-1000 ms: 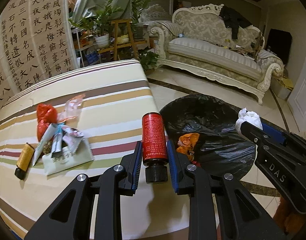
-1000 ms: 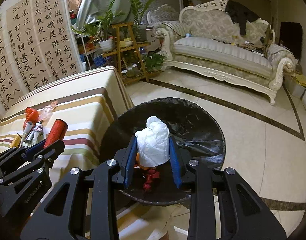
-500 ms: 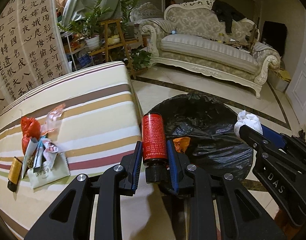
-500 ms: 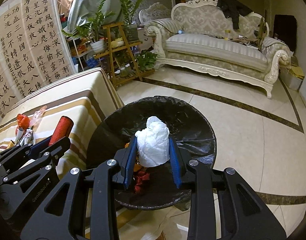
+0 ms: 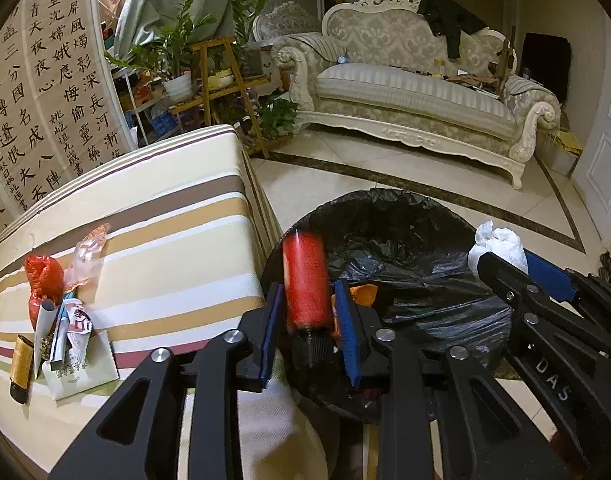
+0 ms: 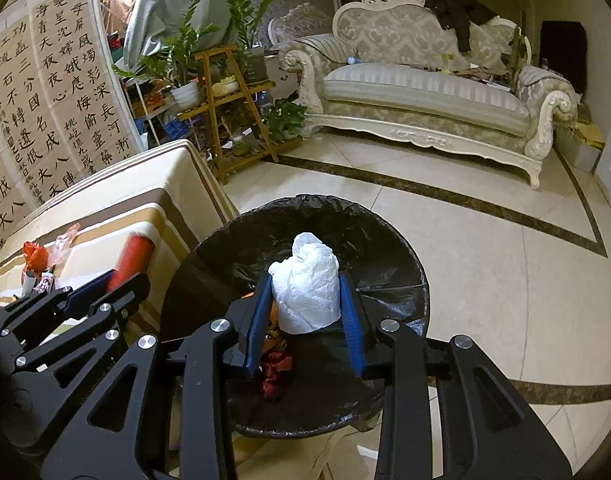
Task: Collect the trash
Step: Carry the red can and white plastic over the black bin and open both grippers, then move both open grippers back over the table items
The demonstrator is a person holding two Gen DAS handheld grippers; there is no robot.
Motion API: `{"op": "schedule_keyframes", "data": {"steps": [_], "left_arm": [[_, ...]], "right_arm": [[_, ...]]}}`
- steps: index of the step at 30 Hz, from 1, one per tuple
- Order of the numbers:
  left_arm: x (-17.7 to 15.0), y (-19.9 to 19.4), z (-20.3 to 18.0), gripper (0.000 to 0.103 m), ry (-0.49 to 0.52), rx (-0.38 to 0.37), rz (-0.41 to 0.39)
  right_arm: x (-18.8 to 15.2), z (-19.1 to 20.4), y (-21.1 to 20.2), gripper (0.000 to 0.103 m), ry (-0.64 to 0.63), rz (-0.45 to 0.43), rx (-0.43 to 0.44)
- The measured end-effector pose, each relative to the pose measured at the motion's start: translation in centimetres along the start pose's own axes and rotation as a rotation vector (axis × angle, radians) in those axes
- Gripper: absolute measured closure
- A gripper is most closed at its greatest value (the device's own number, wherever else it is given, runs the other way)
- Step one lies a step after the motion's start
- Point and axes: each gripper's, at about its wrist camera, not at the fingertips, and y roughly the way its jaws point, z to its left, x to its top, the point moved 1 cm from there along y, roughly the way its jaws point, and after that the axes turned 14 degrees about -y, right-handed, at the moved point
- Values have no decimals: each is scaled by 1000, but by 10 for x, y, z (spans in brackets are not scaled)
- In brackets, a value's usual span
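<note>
A red bottle (image 5: 305, 280) with a black cap stands blurred between the pads of my left gripper (image 5: 309, 332), slipping loose over the near rim of the black-lined trash bin (image 5: 405, 216). Those jaws are opening and narrow gaps show beside the bottle. My right gripper (image 6: 305, 316) hangs over the bin (image 6: 325, 204). Its jaws are opening too, with a white crumpled wad (image 6: 305, 284) still sharp and in place, touching the pad tips. Each view shows the other gripper: the right gripper (image 5: 505, 258) with the wad (image 5: 497, 242), the left gripper (image 6: 117, 280) with the bottle (image 6: 133, 256).
More trash lies on the striped table (image 5: 165, 216): a red bag (image 5: 43, 276), a clear wrapper (image 5: 89, 248), paper packets (image 5: 73, 344), a yellow tube (image 5: 19, 364). Orange (image 5: 363, 292) and red wrappers (image 6: 277, 372) lie in the bin. Sofa (image 5: 405, 92) and plant stand (image 5: 225, 80) stand beyond.
Both grippers drifted from the table's edge out over the bin. Both pairs of jaws stand wider. The red bottle, sharp before, is now blurred between the left pads.
</note>
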Motion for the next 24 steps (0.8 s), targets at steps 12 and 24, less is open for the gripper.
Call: {"op": "schedule_keyframes", "data": {"steps": [12,24], "left_arm": [[1,-2,4,46,-7,9,-14],[1,-16,21,37,-41,14,-26]], "right_arm": [[-4,-5,-1,60,16,3,-18],[-6,-3,-5,51,11,1,-17]]}}
